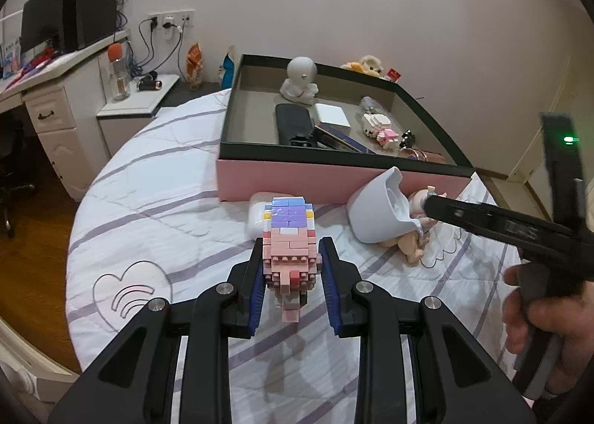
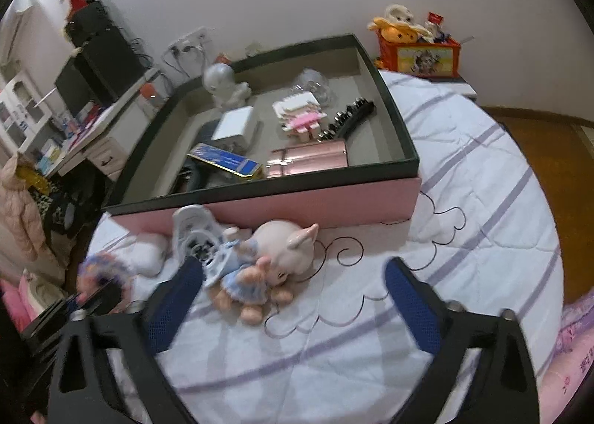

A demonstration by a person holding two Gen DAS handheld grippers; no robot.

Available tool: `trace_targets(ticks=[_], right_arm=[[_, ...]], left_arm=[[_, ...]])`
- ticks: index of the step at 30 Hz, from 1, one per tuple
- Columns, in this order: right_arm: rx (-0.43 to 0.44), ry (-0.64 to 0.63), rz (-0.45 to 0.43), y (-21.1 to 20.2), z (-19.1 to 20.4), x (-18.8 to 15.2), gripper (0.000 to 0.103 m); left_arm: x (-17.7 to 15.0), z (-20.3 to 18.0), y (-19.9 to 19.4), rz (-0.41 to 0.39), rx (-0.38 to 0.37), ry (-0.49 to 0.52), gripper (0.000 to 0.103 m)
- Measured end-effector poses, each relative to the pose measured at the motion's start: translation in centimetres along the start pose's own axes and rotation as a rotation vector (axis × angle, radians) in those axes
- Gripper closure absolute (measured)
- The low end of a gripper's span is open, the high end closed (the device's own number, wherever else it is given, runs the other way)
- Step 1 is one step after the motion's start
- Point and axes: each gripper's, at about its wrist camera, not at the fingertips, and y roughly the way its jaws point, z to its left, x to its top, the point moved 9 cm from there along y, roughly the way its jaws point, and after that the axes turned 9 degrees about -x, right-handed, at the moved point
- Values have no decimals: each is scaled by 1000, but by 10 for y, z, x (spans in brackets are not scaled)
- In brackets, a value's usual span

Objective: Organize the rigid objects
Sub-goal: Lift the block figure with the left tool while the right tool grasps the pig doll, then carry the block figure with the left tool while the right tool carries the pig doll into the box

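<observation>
Jaws of the left gripper (image 1: 291, 260) clamp a pastel brick-built figure (image 1: 290, 234) over the bed (image 1: 148, 209), bound for the pink box (image 1: 334, 179) at twelve o'clock, while the right gripper (image 2: 293, 298), jaws wide and empty, approaches the piggy figurine (image 2: 286, 249).

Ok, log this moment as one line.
left tongs: shut on pastel brick-built figure | right tongs: open, near pink pig figurine | pink black-rimmed box: partly filled

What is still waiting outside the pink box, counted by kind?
Pink and purple brick-built figure: 1
Pink pig doll in a blue dress: 1
White rounded plastic case: 1
White hood-shaped plastic gadget: 1
Total: 4
</observation>
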Motion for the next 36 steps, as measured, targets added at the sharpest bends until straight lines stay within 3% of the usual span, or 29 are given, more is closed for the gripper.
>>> trace_targets(ticks=[2, 6, 7, 9, 19, 27, 36], right_arm=[[1, 4, 15, 9, 2, -1, 27], [18, 4, -1, 14, 4, 0, 28], [23, -8, -7, 13, 6, 0, 33], [72, -31, -15, 9, 15, 0, 54], [64, -66, -33, -3, 19, 0, 54], [83, -85, -90, -39, 21, 3, 54], [103, -125, -213, -89, 30, 53, 54]], left_arm=[[-1, 2, -1, 1, -2, -1, 76], [-3, 3, -2, 4, -7, -5, 76], [-4, 3, -1, 6, -11, -7, 76], [-5, 1, 0, 7, -16, -8, 76], [-5, 2, -8, -7, -17, -6, 76], [4, -4, -17, -26, -18, 10, 76], [68, -25, -28, -76, -56, 79, 76]])
